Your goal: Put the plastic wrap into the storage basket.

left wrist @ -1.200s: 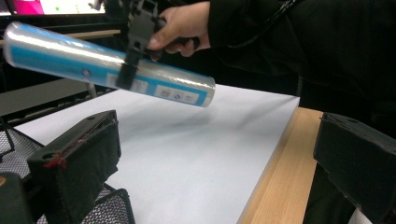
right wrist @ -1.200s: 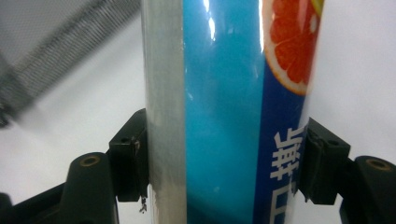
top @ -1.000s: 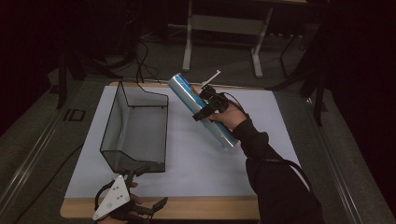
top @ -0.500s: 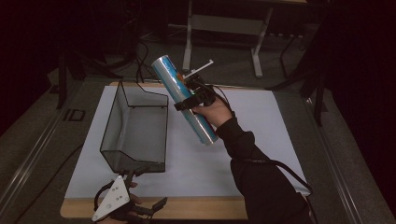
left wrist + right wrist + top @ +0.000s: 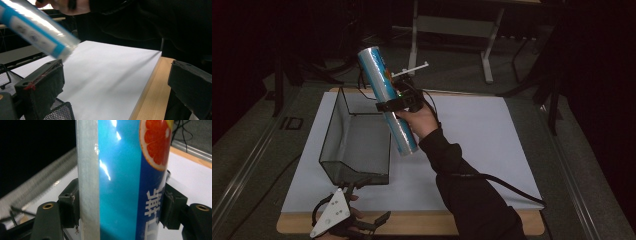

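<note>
Blue tube lifted beside the wire basket

The right gripper (image 5: 398, 104) clamps the blue foil-wrapped tube (image 5: 387, 100) mid-length, long axis tilted, upper end leaning over the mesh basket (image 5: 357, 172); the left gripper (image 5: 343, 220) idles open, nearer the basket's front.

Blue tube (image 5: 125, 182) bearing white Chinese characters, partly cut off, beneath a grapefruit-slice picture, not fully legible

A shiny blue tube (image 5: 388, 101) bearing an orange citrus slice, black mesh basket (image 5: 355, 145), white mat (image 5: 482, 145).
</note>
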A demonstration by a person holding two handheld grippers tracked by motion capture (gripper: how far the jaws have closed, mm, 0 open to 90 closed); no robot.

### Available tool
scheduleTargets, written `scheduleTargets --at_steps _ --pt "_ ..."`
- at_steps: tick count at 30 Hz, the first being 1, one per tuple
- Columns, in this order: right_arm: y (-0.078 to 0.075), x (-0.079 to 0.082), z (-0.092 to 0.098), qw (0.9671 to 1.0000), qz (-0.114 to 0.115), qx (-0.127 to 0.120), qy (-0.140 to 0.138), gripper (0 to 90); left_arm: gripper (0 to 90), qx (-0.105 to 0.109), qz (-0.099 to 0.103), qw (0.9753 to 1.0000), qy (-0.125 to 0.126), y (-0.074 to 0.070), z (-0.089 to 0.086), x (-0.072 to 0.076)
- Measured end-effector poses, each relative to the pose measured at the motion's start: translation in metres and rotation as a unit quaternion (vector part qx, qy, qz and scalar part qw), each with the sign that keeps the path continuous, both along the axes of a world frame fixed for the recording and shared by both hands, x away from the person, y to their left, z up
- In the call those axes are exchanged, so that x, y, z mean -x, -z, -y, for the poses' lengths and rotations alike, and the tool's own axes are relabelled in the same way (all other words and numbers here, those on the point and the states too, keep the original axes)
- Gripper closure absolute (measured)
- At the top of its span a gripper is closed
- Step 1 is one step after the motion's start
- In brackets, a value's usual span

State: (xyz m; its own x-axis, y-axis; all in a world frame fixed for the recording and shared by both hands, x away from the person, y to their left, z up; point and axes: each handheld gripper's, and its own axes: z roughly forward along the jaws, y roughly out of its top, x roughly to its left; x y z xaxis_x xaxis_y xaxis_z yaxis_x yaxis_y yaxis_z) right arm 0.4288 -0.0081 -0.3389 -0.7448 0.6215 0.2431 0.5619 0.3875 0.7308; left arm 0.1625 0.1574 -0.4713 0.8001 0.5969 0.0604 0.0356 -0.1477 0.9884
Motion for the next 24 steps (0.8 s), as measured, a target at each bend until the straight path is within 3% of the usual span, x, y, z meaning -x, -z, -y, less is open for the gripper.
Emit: scheduleTargets --at_steps 3,4,9,12,16,18,21,24 --pt "-0.002 0.003 -0.011 0.9997 0.001 -0.021 0.013 31.6 1.3 -0.003 0.001 1.0000 0.000 0.000 0.000 0.000" --pt "-0.002 0.005 -0.018 0.9991 0.005 -0.039 0.017 31.6 1.3 -0.005 0.004 1.0000 -0.001 0.000 0.000 0.001" --pt "0.001 0.009 -0.032 0.9980 0.011 -0.058 0.025 31.6 1.3 -0.005 0.007 1.0000 0.000 -0.001 0.000 0.002" --pt "0.008 0.009 -0.039 0.9959 0.001 -0.081 0.041 31.6 1.3 -0.003 0.008 1.0000 -0.001 -0.001 0.000 0.002" --pt "0.020 0.005 -0.043 0.9921 -0.029 -0.111 0.051 31.6 1.3 -0.004 0.007 1.0000 -0.001 -0.001 -0.001 0.002" --pt "0.028 0.004 -0.047 0.9920 -0.037 -0.110 0.051 31.6 1.3 -0.002 0.008 1.0000 0.000 -0.001 0.000 0.002" --pt "0.041 0.003 -0.052 0.9928 -0.029 -0.098 0.062 31.6 1.3 -0.005 0.009 0.9999 0.000 -0.001 -0.001 0.002" --pt "0.054 0.001 -0.053 0.9906 -0.048 -0.103 0.075 31.6 1.3 -0.003 0.008 1.0000 0.000 -0.001 -0.001 0.002"
